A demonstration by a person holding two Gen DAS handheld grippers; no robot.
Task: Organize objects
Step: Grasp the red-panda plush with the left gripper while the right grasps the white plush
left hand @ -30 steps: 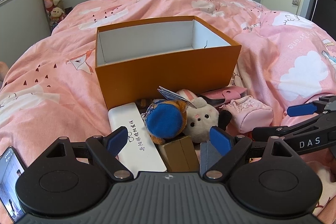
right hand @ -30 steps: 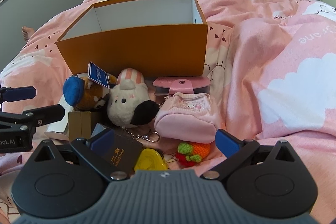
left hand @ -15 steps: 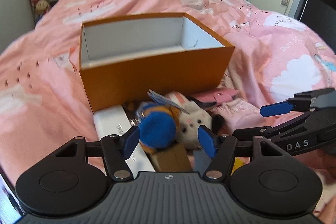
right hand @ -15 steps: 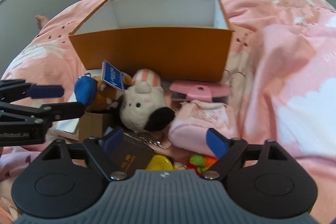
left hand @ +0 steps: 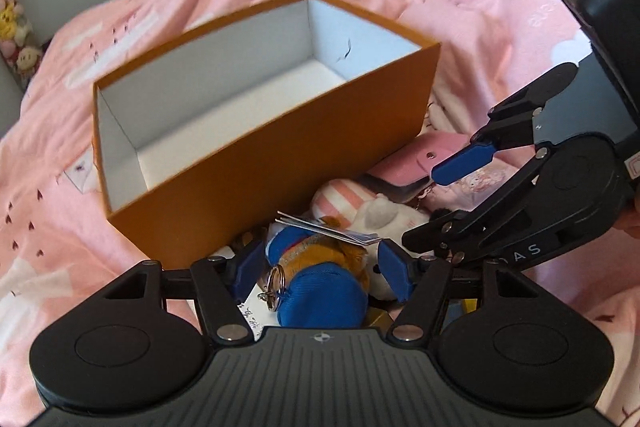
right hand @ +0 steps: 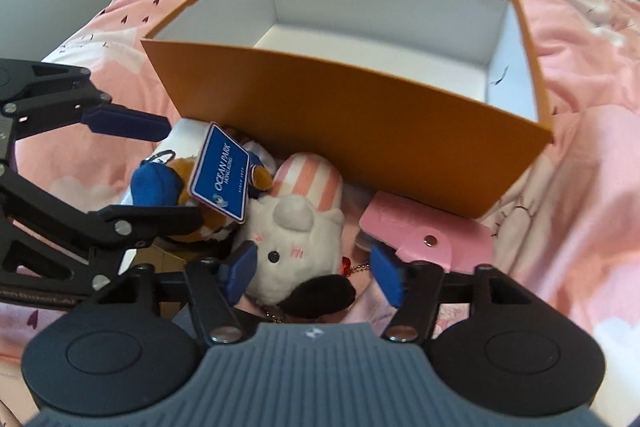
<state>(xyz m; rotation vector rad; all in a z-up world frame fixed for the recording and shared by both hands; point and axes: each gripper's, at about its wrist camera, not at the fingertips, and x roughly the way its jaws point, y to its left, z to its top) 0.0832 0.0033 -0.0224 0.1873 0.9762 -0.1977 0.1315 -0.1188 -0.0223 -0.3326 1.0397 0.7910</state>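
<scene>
On the pink bed (left hand: 500, 11) by the orange box (left hand: 288, 163), our left gripper (left hand: 318, 269) sits open around the blue toy (left hand: 320, 291), and our right gripper (right hand: 314, 273) sits open around the white bunny (right hand: 296, 239).

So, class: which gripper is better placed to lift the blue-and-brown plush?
Left. The left gripper is open with its fingers either side of the blue-and-brown plush; the right gripper straddles the white plush.

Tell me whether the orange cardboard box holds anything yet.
Empty: the orange cardboard box shows only bare white floor and walls in both views.
</scene>
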